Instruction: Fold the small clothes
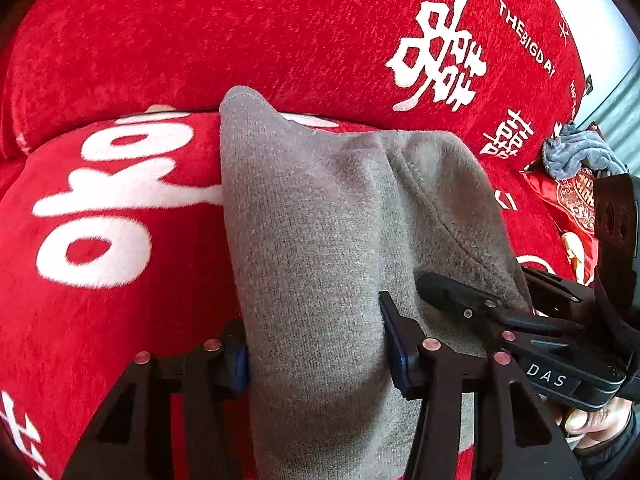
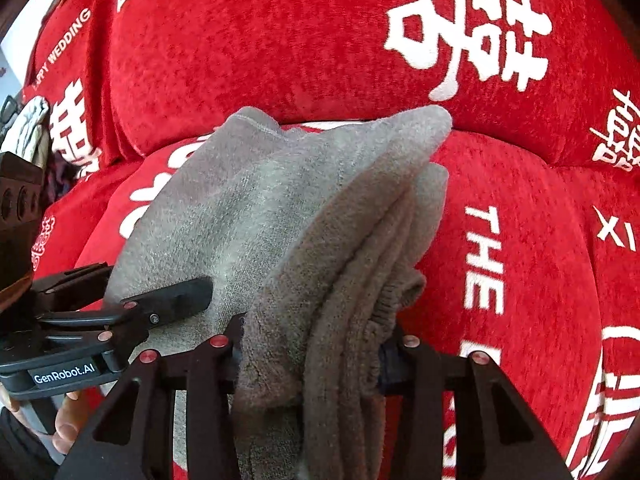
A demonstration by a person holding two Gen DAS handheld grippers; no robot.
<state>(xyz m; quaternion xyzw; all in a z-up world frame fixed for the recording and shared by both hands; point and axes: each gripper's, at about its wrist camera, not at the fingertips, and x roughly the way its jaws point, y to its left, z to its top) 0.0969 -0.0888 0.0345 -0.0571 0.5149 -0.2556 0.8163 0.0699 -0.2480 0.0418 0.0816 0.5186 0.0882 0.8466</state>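
Note:
A grey knit garment [image 1: 320,240] lies bunched on a red sofa cover with white characters [image 1: 120,200]. My left gripper [image 1: 316,352] is shut on a thick fold of the garment, the cloth filling the gap between its jaws. My right gripper [image 2: 312,356] is shut on the stacked layers of the same garment [image 2: 320,220] at its right edge. Each gripper shows in the other's view, the right one [image 1: 460,300] at the garment's right side, the left one [image 2: 172,304] on its left part. The garment's near end is hidden under the grippers.
The sofa's red backrest [image 1: 280,32] rises right behind the garment. A blue-grey cloth [image 1: 576,152] and a red patterned packet [image 1: 568,196] lie at the far right. A pale bundle [image 2: 28,128] sits at the far left of the right wrist view.

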